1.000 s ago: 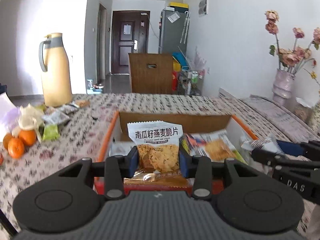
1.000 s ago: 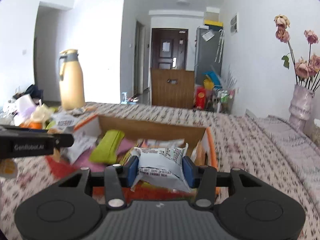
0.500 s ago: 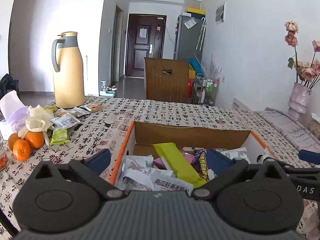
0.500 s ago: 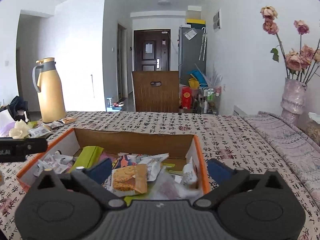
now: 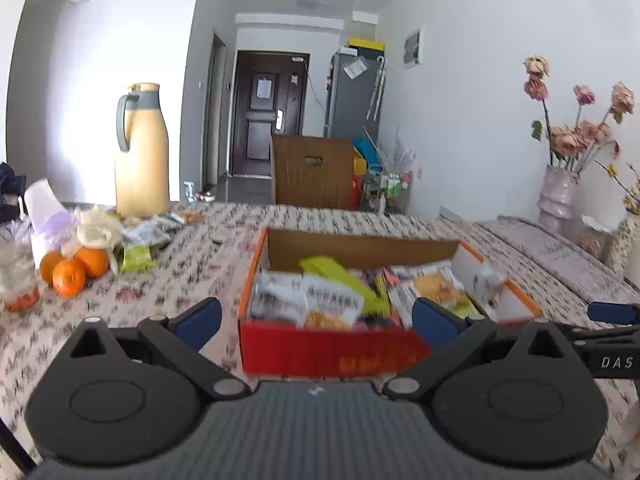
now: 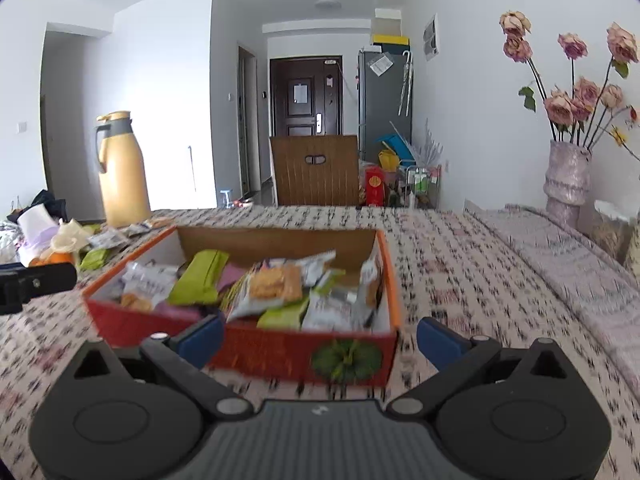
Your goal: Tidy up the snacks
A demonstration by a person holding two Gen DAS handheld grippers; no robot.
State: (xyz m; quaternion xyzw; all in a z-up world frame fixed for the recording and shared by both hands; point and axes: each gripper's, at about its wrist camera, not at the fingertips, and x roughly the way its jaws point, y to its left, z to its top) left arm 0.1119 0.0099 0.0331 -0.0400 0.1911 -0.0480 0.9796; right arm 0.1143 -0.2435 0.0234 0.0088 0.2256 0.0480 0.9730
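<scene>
Red cardboard box (image 6: 256, 344) on the desk (image 6: 460, 264) is heaped with snack packets (image 6: 276, 284), so with both grippers' (image 5: 316, 320) (image 6: 320, 334) jaws wide and empty, a careless bump could spill some out.

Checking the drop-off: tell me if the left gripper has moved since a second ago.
Yes. The left gripper backed away from the box, jaws now open and empty.
</scene>
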